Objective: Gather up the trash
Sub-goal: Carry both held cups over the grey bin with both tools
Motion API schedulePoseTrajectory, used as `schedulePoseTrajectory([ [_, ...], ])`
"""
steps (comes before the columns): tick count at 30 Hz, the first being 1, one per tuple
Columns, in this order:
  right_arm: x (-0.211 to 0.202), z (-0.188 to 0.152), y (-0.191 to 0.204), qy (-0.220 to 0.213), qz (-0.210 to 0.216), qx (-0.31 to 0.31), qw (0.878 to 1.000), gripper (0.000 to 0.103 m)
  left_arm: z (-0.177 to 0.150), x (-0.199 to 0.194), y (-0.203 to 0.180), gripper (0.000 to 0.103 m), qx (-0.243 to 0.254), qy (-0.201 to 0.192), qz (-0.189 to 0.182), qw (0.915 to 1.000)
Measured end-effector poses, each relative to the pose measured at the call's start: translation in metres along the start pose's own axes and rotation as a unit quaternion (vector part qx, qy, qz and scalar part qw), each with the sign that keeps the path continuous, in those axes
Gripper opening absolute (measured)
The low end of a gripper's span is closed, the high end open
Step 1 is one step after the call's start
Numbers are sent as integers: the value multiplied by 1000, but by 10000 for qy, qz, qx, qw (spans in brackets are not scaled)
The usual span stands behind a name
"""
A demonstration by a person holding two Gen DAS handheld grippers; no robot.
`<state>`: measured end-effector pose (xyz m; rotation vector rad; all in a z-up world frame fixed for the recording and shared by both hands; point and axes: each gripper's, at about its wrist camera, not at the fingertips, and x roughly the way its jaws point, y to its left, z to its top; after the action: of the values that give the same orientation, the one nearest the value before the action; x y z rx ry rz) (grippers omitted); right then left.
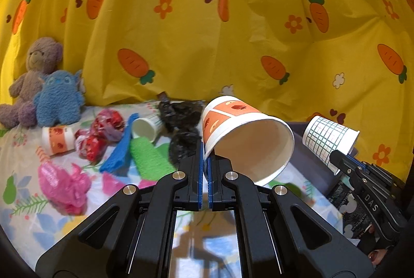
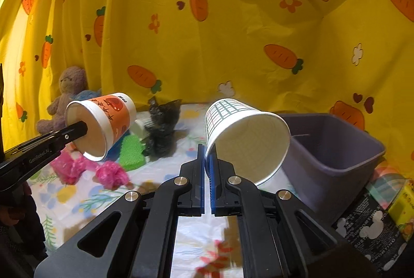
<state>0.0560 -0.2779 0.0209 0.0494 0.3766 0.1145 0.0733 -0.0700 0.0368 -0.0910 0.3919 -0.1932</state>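
Note:
My left gripper (image 1: 205,156) is shut on the rim of an orange-and-white paper cup (image 1: 240,133), held tilted above the table; it also shows in the right wrist view (image 2: 103,120). My right gripper (image 2: 207,161) is shut on the rim of a white grid-patterned paper cup (image 2: 240,135), held left of a purple bin (image 2: 333,146); this cup shows in the left wrist view (image 1: 326,138). On the table lie another orange cup (image 1: 58,139), a white cup (image 1: 146,126), black bags (image 1: 181,122), red-white bags (image 1: 101,133) and pink bags (image 1: 64,187).
A green sponge (image 1: 150,159) and a blue sponge (image 1: 120,148) lie among the trash. A purple teddy (image 1: 31,76) and a blue plush (image 1: 59,99) sit at the back left. A yellow carrot-print curtain (image 1: 207,32) hangs behind. Printed packages (image 2: 375,221) lie right of the bin.

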Motion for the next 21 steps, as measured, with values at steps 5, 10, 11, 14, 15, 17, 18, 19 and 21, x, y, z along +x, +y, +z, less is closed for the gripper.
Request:
schedulePoseTrajectory([
  [5,16,15,-50,71,-771,204,9968,4,23,45,-58,2,312,77,-735,9968],
  [10,37,14,-86,400,-1117,367,9923,4,34,100,-108,2,506,379,-1275,9898],
  [11,40,12,-90,467,-1163,382,9914,4,35,111,-116,2,506,459,-1367,9883],
  [14,49,9,-105,629,-1283,451,9887,4,37,140,-137,2,536,707,-1613,9829],
  [15,52,9,-110,667,-1316,472,9879,4,36,149,-143,2,557,792,-1691,9808],
  [17,56,8,-116,723,-1393,508,9863,4,34,162,-156,2,623,873,-1792,9780],
  [18,59,9,-120,755,-1410,538,9857,4,33,168,-161,2,653,904,-1829,9768],
  [19,61,8,-121,781,-1415,567,9852,4,32,173,-165,2,675,930,-1851,9760],
  [21,64,6,-125,826,-1424,605,9845,4,30,183,-172,2,721,1001,-1898,9740],
])
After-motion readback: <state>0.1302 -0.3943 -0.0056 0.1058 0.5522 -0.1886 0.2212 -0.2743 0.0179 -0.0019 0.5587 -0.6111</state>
